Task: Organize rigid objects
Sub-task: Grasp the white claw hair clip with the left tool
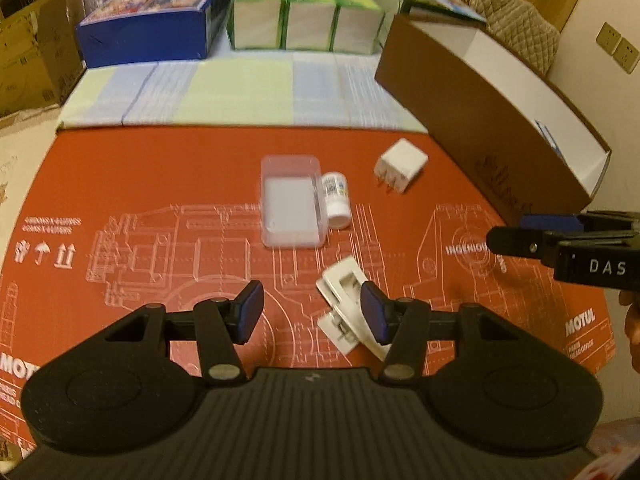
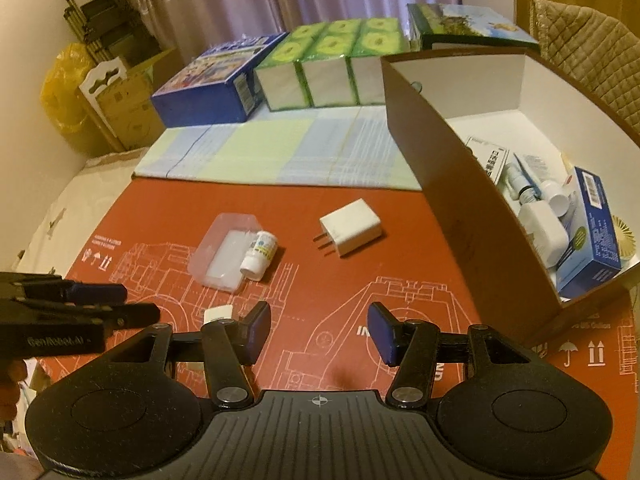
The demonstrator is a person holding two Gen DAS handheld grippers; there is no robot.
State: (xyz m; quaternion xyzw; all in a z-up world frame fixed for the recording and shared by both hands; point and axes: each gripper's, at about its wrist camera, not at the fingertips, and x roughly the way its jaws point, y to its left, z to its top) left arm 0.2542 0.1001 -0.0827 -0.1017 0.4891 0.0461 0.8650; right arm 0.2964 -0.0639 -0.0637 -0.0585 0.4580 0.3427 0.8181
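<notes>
On the red mat (image 1: 160, 184) lie a clear plastic case (image 1: 292, 204), a small white bottle (image 1: 338, 200) touching its right side, a white plug adapter (image 1: 400, 170) and a white clip-like part (image 1: 342, 312). My left gripper (image 1: 312, 312) hovers open over the mat. Its right pad (image 1: 374, 312) covers part of the white part, and nothing is pressed between the pads. My right gripper (image 2: 319, 332) is open and empty, nearer than the adapter (image 2: 352, 226), case (image 2: 226, 252) and bottle (image 2: 260, 254). Each gripper shows at the edge of the other's view.
A brown cardboard box (image 2: 440, 168) with white inner walls stands at the right and holds several bottles and cartons. Behind the mat lie a checked cloth (image 2: 280, 152), a blue box (image 2: 208, 80) and green tissue packs (image 2: 320, 72). Cardboard boxes (image 1: 28, 56) stand far left.
</notes>
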